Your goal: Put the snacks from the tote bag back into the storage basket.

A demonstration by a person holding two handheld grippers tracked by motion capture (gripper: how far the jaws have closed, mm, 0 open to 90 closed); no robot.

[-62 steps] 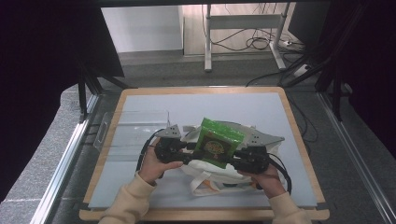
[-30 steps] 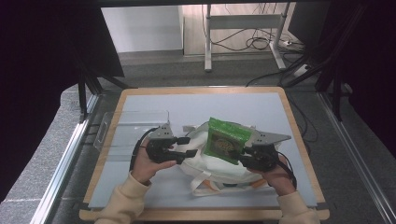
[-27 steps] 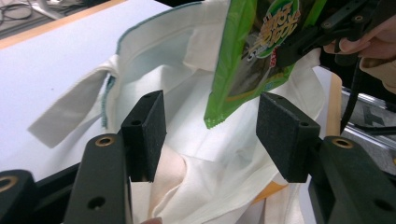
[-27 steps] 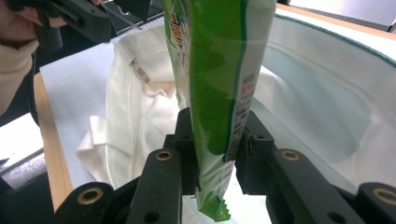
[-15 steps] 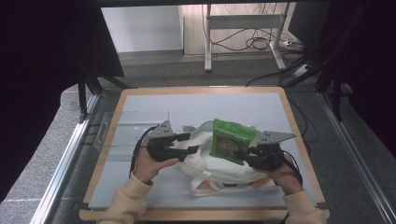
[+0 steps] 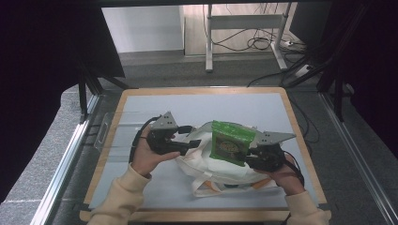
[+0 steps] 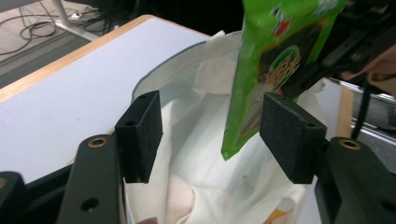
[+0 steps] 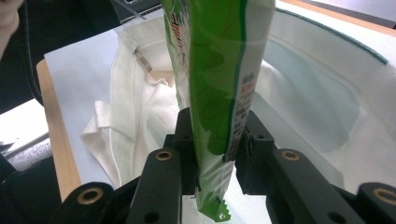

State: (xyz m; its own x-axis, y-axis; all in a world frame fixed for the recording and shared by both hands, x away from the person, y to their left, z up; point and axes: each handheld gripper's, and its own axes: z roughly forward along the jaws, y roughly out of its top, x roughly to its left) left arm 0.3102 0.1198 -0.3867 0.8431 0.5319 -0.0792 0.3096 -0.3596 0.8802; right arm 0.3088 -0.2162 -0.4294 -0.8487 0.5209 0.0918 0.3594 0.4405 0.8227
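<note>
A green snack packet [image 6: 230, 143] hangs upright over the open mouth of a white cloth tote bag [image 6: 211, 171] that lies on the table. My right gripper [image 6: 246, 157] is shut on the packet's lower edge [image 8: 219, 70], its pads pressed on both faces [image 8: 217, 149]. My left gripper [image 6: 190, 144] is at the bag's left rim and stands open. In the left gripper view its pads [image 7: 140, 135] are wide apart over the bag's white lining [image 7: 196, 140], and the packet [image 7: 275, 60] hangs beyond them, apart from both pads.
The bag lies on a pale blue mat [image 6: 155, 105] set in a wood-rimmed table [image 6: 300, 136]. A clear plastic sheet or tray [image 6: 105, 133] sits at the table's left edge. Desk legs and cables [image 6: 253, 42] are on the floor beyond.
Two seconds ago both grippers were at the packet; the left one has since let go and moved left. Over the last second it has lifted a little at the bag's rim. The packet has barely shifted.
</note>
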